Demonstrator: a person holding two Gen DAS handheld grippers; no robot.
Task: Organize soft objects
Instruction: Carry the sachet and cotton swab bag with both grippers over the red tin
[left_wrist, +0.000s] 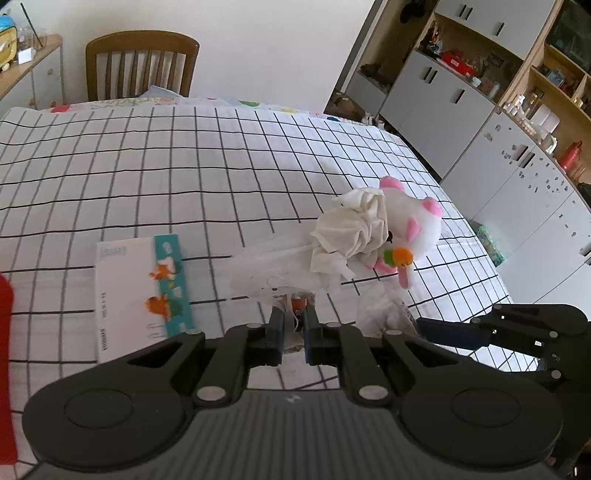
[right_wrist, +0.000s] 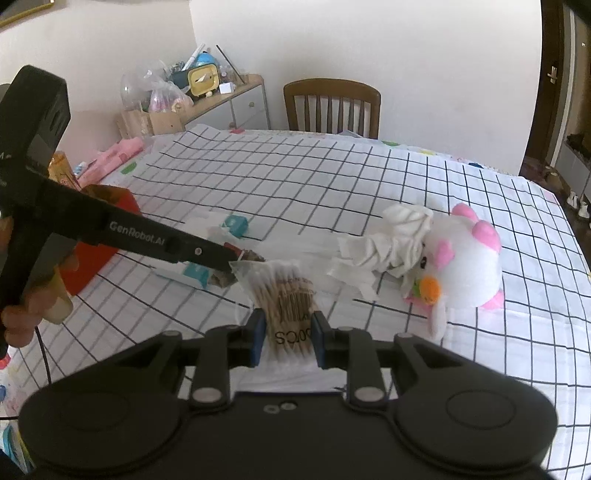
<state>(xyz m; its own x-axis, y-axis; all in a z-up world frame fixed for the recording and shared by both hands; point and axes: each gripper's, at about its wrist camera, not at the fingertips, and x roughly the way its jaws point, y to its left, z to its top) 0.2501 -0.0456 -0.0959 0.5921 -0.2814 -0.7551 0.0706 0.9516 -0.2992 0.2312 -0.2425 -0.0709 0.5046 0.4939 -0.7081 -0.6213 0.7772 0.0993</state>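
Our right hand-held gripper (right_wrist: 288, 338) clamps the cotton-swab bag (right_wrist: 284, 295) just beside the plush toy (right_wrist: 465, 266); our left hand-held gripper (left_wrist: 294, 328) pinches its top corner. It's light, crinkly, slippery; hold the edges.

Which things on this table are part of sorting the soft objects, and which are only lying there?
Part of the job:
- bag of cotton swabs, between the right gripper jaws
- plush toy
- crumpled cloth
- left gripper, shut on the bag's edge

Only lying about:
- printed card
- red box
- chair
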